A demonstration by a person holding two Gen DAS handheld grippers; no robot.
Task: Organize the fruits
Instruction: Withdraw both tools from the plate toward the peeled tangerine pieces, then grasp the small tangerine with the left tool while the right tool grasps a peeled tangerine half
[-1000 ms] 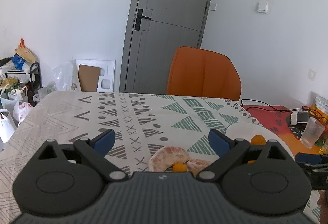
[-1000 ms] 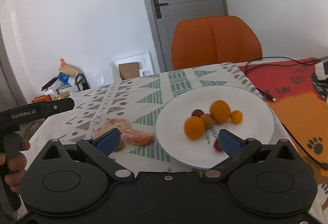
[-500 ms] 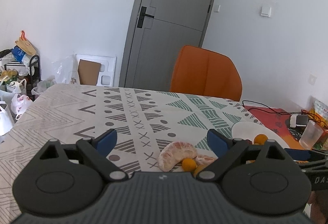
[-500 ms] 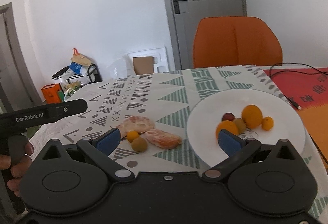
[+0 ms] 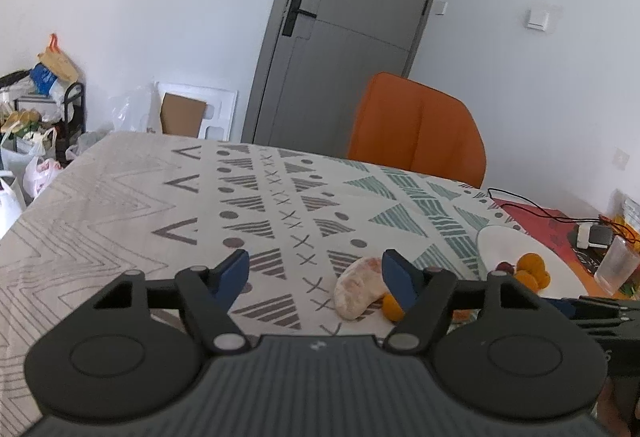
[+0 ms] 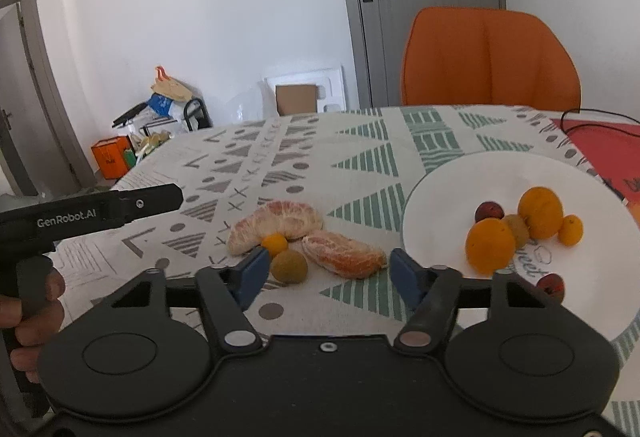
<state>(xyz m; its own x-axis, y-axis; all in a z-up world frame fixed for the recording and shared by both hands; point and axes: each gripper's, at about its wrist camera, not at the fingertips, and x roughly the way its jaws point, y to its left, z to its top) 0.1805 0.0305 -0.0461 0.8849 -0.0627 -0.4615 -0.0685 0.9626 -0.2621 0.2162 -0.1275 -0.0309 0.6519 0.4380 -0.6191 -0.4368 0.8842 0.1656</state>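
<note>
I see two peeled citrus pieces (image 6: 280, 223) (image 6: 344, 255), a small orange fruit (image 6: 275, 243) and a brownish-green one (image 6: 289, 266) on the tablecloth (image 6: 360, 141), at nine o'clock from the white plate (image 6: 448, 189). My right gripper (image 6: 324, 273) and left gripper (image 5: 314, 273) have just been closing, both half-open, gripping nothing.

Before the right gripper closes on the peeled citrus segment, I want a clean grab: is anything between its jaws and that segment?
Nothing stands in front of the peeled segment. The right gripper has just been closing, jaws apart and gripping nothing. A brownish round fruit beside the segment also sits between the pads, close to the left pad.
</note>
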